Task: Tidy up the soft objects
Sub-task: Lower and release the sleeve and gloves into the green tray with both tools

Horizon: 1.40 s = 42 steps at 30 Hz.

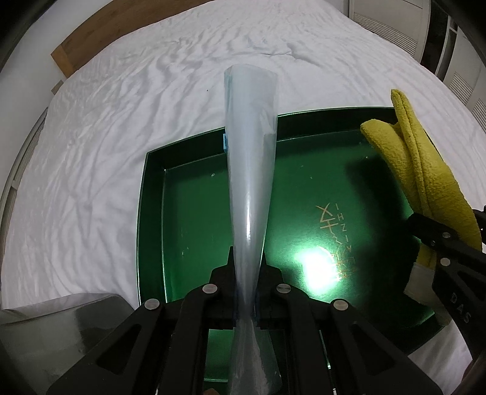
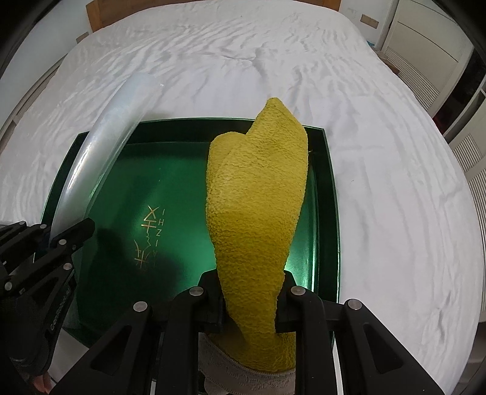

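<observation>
- Over the green tray (image 1: 194,218), I am holding two soft things above its glossy floor, one in each gripper.
- My left gripper (image 1: 247,273) is clamping its fingers on a pale translucent plastic sleeve (image 1: 250,152); the sleeve is running straight forward along the fingers, its long axis pointing away from me toward the tray's far rim, widening to a blunt end past that rim in this view.
- My right gripper (image 2: 252,291) is pinching a folded yellow terry cloth (image 2: 258,197); it is standing up out of the fingers, long axis also pointing forward, its rounded tip reaching toward the far rim, and a band of whitish lace trim (image 2: 243,373) is showing at its near end.
- From the right wrist view the sleeve is leaning over the tray's left rim, well apart from the cloth.
- The tray is carrying gold lettering (image 2: 152,231) on its floor and is sitting on a bed covered by a wrinkled white sheet (image 2: 379,182).
- Beyond the sheet, a wooden headboard (image 1: 91,39) is lining the far edge, and white louvred doors (image 1: 391,27) are standing to the right.
</observation>
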Tool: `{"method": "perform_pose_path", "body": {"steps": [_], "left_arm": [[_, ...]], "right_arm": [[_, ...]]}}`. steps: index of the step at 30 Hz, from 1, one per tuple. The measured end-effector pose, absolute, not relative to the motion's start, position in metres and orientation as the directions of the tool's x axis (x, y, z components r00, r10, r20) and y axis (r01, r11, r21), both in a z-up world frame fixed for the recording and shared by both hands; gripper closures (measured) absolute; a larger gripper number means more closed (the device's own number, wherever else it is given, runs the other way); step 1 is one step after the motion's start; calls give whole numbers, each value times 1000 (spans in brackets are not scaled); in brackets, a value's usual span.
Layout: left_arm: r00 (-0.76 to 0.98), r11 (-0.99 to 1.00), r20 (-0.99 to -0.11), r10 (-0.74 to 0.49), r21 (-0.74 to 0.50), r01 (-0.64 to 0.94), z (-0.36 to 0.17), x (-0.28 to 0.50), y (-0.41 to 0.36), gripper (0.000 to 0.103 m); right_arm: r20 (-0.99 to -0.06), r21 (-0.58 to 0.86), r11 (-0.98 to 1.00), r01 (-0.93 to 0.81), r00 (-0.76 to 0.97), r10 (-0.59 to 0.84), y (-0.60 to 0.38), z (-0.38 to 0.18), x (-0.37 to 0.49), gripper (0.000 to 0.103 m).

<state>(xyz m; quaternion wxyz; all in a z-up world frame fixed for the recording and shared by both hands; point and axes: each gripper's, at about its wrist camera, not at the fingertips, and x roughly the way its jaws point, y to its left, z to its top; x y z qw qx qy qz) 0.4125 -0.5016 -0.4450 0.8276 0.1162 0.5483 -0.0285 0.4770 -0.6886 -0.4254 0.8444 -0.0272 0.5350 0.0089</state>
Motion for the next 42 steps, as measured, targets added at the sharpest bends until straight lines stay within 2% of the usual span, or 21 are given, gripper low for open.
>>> {"method": "perform_pose_path", "body": {"steps": [14, 22, 29, 33, 35, 37, 39, 42], "left_arm": [[387, 972, -918, 86, 162, 169, -452, 415, -495, 96], [385, 973, -919, 85, 160, 165, -455, 417, -493, 94], [385, 974, -919, 85, 159, 163, -455, 418, -492, 92], [381, 977, -922, 75, 144, 155, -454, 420, -489, 79], [385, 979, -920, 72, 140, 149, -453, 421, -488, 78], [390, 980, -918, 70, 136, 144, -452, 421, -488, 71], [402, 980, -913, 74, 140, 139, -449, 421, -488, 66], [424, 981, -903, 73, 142, 135, -445, 419, -487, 62]], "right_arm": [[-910, -45, 998, -49, 415, -21, -686, -443, 491, 79], [-911, -51, 998, -46, 411, -28, -685, -445, 495, 73], [-913, -50, 998, -45, 408, -27, -685, -447, 499, 73], [-909, -39, 998, -46, 417, -17, -685, -445, 498, 63], [-906, -27, 999, -39, 424, -8, -686, -443, 497, 52], [-899, -17, 999, -28, 437, -3, -688, -438, 495, 34], [-894, -7, 1000, -28, 448, 7, -689, -433, 493, 28], [-890, -3, 1000, -30, 456, 11, -688, -427, 490, 24]]}}
